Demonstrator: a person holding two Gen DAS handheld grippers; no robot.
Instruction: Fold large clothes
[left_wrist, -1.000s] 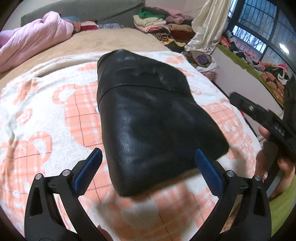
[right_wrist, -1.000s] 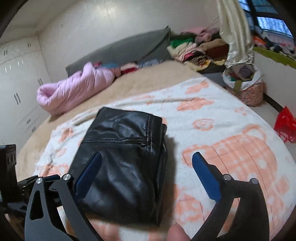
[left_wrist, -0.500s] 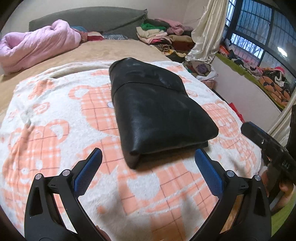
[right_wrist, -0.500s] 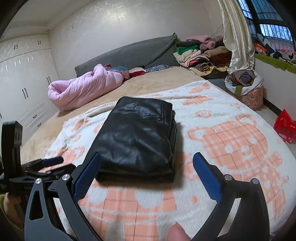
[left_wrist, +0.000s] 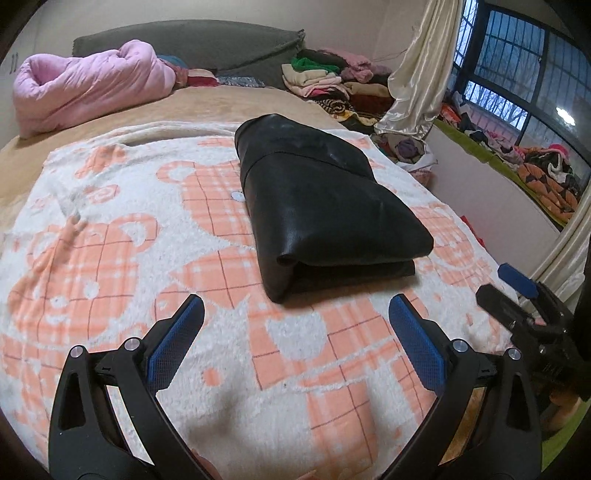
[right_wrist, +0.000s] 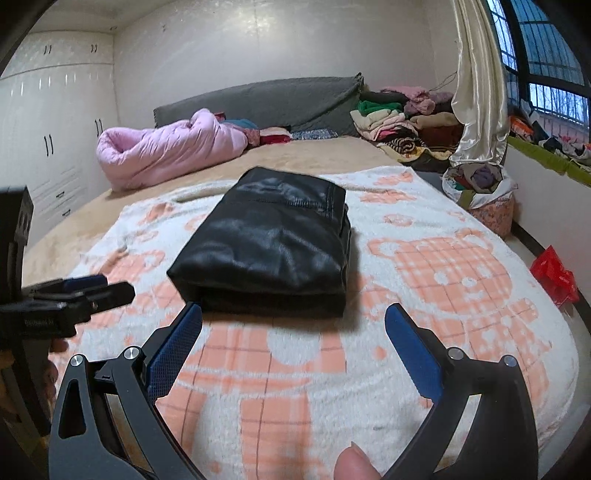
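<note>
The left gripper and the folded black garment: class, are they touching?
Apart. In the left wrist view the left gripper is open, with a strip of the blanket showing between its fingertips and the folded black garment.

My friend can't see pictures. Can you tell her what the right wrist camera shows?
A folded black leather garment lies on a white-and-orange bear blanket on a bed. The right gripper hovers just short of it, jaws open and empty. A pink quilt sits behind.

We see the folded black leather garment lying on the bear-print blanket; our right hand-held gripper hovers just short of it, blue pads spread, holding nothing
</note>
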